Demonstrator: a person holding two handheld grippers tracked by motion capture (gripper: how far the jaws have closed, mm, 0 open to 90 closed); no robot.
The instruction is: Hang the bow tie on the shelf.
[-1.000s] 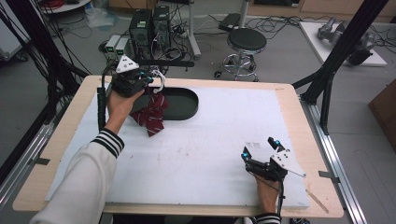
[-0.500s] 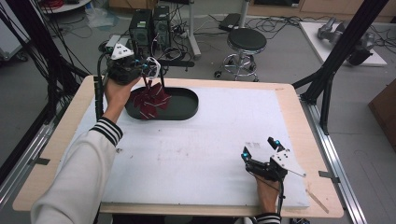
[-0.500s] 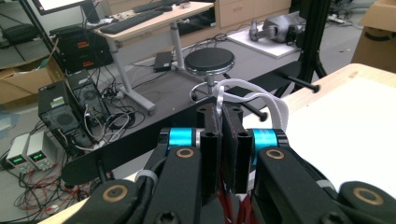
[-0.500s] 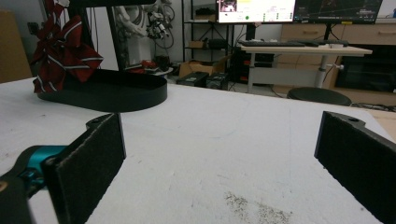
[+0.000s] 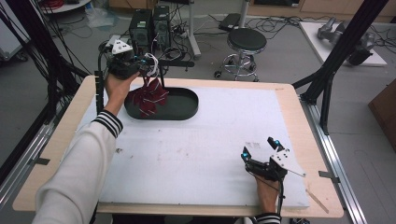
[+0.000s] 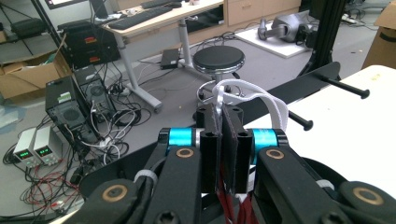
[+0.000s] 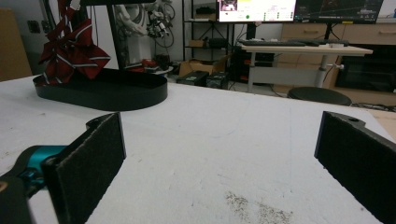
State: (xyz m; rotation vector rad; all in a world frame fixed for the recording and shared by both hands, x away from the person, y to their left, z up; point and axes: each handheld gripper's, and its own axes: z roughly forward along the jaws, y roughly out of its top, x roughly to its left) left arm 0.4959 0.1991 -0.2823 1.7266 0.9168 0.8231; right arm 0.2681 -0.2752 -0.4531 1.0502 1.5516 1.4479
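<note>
The left gripper [image 6: 223,140] has its jaws pressed tight on a white strap [image 6: 252,95], holding a red striped tie [image 5: 147,95] bunched above the black tray [image 5: 184,108] at the table's far left. It seems bound for the stand's black pegs [image 6: 327,81], a step not yet done. The right gripper [image 5: 266,161] rests on the white mat [image 5: 196,149], jaws wide and empty.

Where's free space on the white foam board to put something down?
The wide middle of the white foam board is bare, from the black oval tray down to the near edge and across to the right gripper. It is crowded at the far-left corner: the left gripper holds the red striped cloth over the tray.
</note>
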